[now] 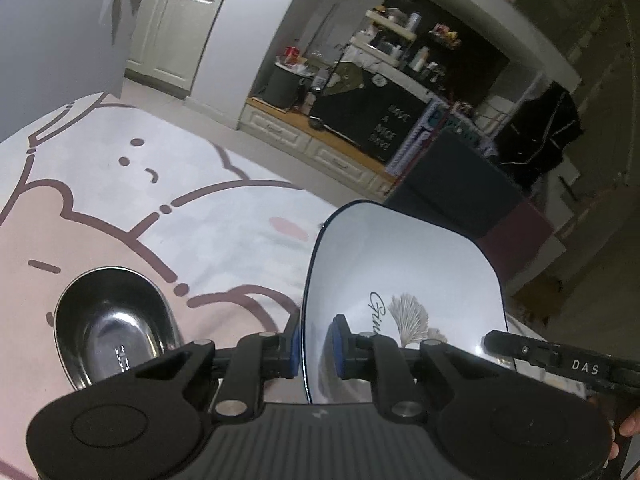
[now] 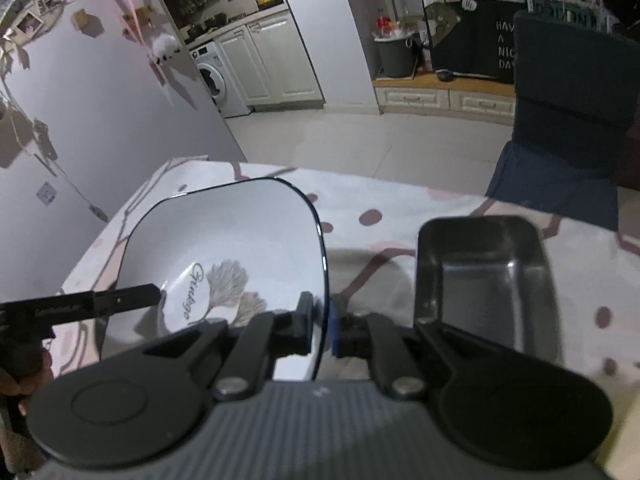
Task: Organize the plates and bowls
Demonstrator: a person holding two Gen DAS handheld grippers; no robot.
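Clearly one white square plate (image 1: 404,280) sits in the lower middle of both views, raised off the worktop (image 1: 140,200), its opposite rims pinched by the narrowed left tool (image 1: 314,346) and right tool (image 2: 322,330). Judged mid-carry, the next move needs both tools travelling level together. One steel bowl (image 1: 116,328) sits lower left, one dark rectangular tray (image 2: 484,280) right.

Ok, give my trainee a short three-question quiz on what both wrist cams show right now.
1. True or false: both grippers clamp the white plate.
2. Which dish sits left of the plate in the left wrist view: A) steel bowl B) dark tray C) mug?
3. What shape is the tray?

Key: 1 true, the left gripper and right gripper each pinch an opposite rim. 2 A. 3 Rectangular.
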